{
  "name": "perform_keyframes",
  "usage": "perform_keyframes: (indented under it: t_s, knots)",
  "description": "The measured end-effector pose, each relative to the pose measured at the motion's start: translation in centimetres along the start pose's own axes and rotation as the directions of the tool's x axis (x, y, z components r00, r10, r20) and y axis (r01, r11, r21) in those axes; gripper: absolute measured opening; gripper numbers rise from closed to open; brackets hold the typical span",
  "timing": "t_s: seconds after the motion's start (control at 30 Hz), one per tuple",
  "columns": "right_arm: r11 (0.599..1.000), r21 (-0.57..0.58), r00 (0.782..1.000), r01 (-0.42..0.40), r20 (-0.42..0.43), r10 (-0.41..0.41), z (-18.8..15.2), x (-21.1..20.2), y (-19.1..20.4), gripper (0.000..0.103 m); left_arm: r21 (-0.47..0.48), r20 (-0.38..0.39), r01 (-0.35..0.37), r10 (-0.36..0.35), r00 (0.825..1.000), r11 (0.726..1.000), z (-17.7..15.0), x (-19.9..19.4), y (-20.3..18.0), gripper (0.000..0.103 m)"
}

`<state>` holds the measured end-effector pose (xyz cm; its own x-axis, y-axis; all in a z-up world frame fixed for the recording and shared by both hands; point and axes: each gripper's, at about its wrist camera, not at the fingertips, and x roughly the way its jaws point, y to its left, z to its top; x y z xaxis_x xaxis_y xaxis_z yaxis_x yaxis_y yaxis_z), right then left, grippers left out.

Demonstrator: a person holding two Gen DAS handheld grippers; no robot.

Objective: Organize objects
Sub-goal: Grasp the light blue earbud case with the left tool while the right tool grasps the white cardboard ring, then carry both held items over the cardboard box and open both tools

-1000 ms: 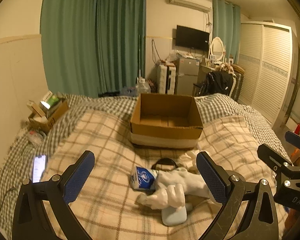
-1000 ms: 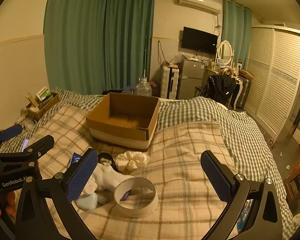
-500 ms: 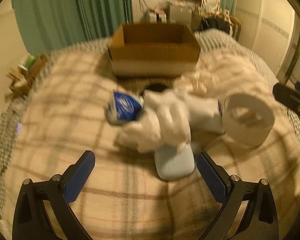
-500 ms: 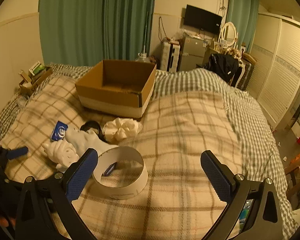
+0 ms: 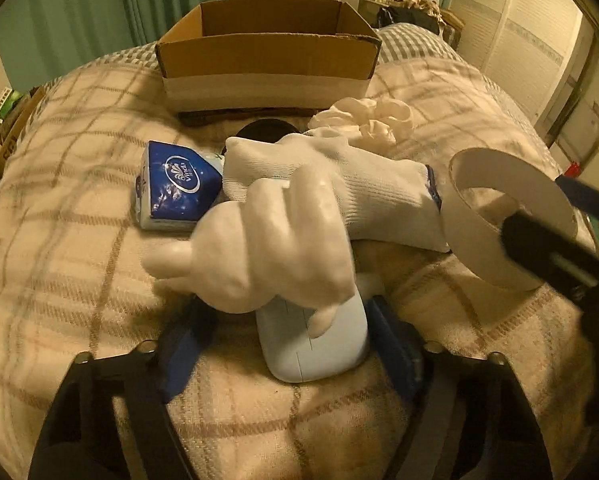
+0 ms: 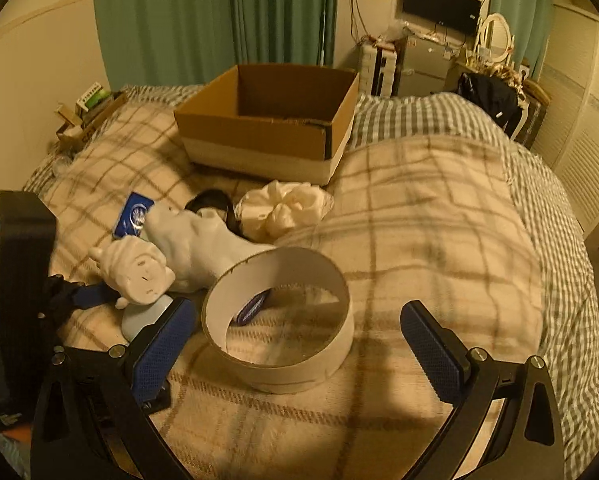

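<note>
1. Here, a plaid blanket (image 5: 79, 200) covers the bed. Green curtains (image 6: 203, 20) hang behind on the left, an open cardboard box (image 5: 267, 60) sits mid-bed, and a louvred wardrobe (image 6: 579, 100) stands on the right.
2. In front of the box, left to right, lie a blue tissue pack (image 5: 175, 188), a white glove (image 5: 279, 232) draped over a pale blue mouse (image 5: 315, 344), a white scrunchie (image 5: 371, 120) and a cardboard ring (image 5: 479, 248).
3. The left tongs (image 5: 295, 340) have just been closing. The mouse is between them, and the left pad is not touching it.
4. The right tongs (image 6: 295, 336) gape wide, released, with the ring just ahead and untouched.
5. Only the right wrist view shows the television (image 6: 439, 0) and a blue label inside the ring. Only the left view shows the pack's logo.
</note>
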<state>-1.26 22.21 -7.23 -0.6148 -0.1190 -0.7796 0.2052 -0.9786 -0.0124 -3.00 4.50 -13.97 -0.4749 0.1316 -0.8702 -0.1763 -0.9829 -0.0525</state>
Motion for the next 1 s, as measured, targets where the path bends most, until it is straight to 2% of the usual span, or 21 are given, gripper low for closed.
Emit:
perform_keyframes:
  t_s: [0.1, 0.13, 0.17, 0.23, 0.27, 0.5, 0.67, 0.8, 0.9, 1.0]
  knots:
    - [1.0, -0.005, 0.999, 0.0, -0.034, 0.0, -0.2, 0.9, 0.2, 0.102, 0.003, 0.007, 0.011, -0.011, 1.0, 1.0, -0.1, -0.3, 0.1, 0.067]
    - [1.0, -0.01, 0.999, 0.003, -0.04, -0.004, -0.3, 1.1, 0.3, 0.1, 0.003, 0.006, 0.019, -0.019, 1.0, 1.0, -0.2, -0.4, 0.2, 0.053]
    - [1.0, -0.018, 0.999, 0.004, -0.045, -0.005, -0.4, 1.2, 0.5, 0.092, 0.004, 0.004, 0.041, -0.041, 0.999, 0.999, -0.3, -0.6, 0.2, 0.051]
    - [0.999, -0.033, 0.999, 0.003, -0.05, -0.005, -0.5, 1.0, 0.7, 0.081, 0.009, 0.005, 0.032, -0.032, 0.999, 0.999, -0.6, -1.0, 0.1, 0.051]
    - [0.999, -0.042, 0.999, -0.003, -0.047, 0.001, -0.6, 0.8, 0.9, 0.08, 0.014, 0.008, 0.026, -0.026, 1.0, 1.0, -0.6, -1.2, 0.0, 0.051]
    - [0.999, -0.024, 0.999, 0.031, 0.041, -0.03, -0.9, -2.6, 0.8, 0.079, -0.01, 0.078, 0.031, -0.03, 0.996, 0.999, -1.0, -3.8, 0.6, 0.051]
    - [0.998, -0.023, 0.995, 0.052, 0.082, -0.05, -0.7, -5.0, 0.9, 0.079, -0.028, 0.143, 0.065, -0.061, 0.988, 0.997, -1.0, -6.7, 1.0, 0.05]
    - [0.997, -0.043, 0.991, 0.059, 0.124, -0.053, -0.2, -7.0, 1.5, 0.079, -0.022, 0.181, 0.062, -0.057, 0.982, 0.998, -0.7, -8.6, 1.1, 0.05]
    - [0.997, -0.065, 0.986, 0.033, 0.168, -0.022, 1.3, -8.8, 2.0, 0.079, -0.038, 0.218, 0.1, -0.089, 0.972, 0.994, 0.5, -10.4, 1.7, 0.05]
    - [0.995, -0.097, 0.97, 0.0, 0.242, 0.024, 4.0, -11.4, 2.4, 0.079, -0.016, 0.259, 0.098, -0.09, 0.962, 0.995, 2.8, -12.2, 2.1, 0.05]
